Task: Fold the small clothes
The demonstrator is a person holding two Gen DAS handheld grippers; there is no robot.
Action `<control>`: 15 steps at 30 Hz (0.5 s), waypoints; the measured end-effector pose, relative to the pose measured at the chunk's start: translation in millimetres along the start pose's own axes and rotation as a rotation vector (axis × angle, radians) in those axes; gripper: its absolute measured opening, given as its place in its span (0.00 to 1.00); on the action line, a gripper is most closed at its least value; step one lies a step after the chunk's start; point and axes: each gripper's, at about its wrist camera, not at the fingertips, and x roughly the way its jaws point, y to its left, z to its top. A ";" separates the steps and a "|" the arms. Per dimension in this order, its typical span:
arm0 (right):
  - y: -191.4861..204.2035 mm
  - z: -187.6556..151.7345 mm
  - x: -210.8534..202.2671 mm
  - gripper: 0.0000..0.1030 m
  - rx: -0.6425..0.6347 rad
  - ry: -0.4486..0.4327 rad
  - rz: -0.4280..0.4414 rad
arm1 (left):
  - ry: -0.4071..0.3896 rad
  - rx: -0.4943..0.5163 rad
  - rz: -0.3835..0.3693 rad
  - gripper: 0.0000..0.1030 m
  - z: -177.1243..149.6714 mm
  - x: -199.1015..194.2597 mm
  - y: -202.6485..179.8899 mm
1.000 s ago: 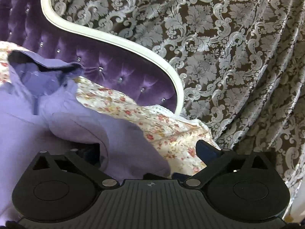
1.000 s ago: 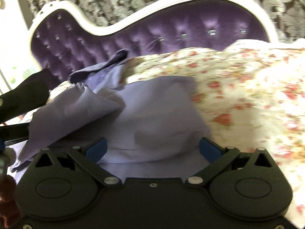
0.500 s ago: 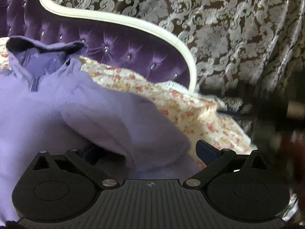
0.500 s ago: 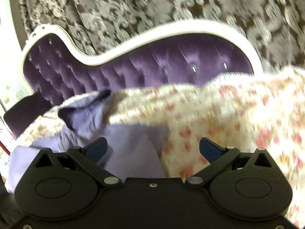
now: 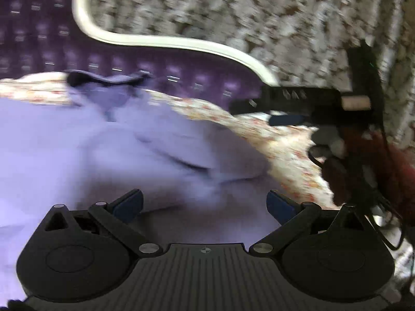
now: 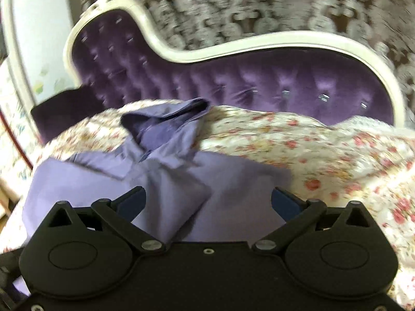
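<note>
A small lilac shirt lies on the floral bedspread, collar toward the headboard, one sleeve folded over its body. My left gripper hovers open just above the shirt's near part, nothing between its fingers. In the right wrist view the same shirt lies with its collar raised and a sleeve folded inward. My right gripper stands open over the shirt's near edge, holding nothing. The right gripper also shows at the right of the left wrist view, held by a hand.
A purple tufted headboard with a white frame runs behind the bed. Patterned brown and silver curtains hang behind it. A red sleeve and cables sit at the right of the left wrist view. Floral bedspread extends right of the shirt.
My left gripper has let go of the sleeve and pulled back; the sleeve now lies folded on the shirt. My right gripper swung back over the shirt. Both views are motion-blurred.
</note>
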 end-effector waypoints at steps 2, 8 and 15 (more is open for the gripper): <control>20.7 -2.0 5.6 0.99 -0.064 0.003 0.006 | -0.020 -0.009 0.073 1.00 -1.2 -14.0 12.4; 73.1 -11.9 30.9 0.99 -0.236 0.008 -0.005 | -0.018 -0.059 0.266 1.00 -3.3 -40.2 55.0; 89.1 -32.8 67.6 0.78 -0.384 0.092 -0.142 | 0.051 -0.155 0.318 1.00 -17.0 -39.5 91.2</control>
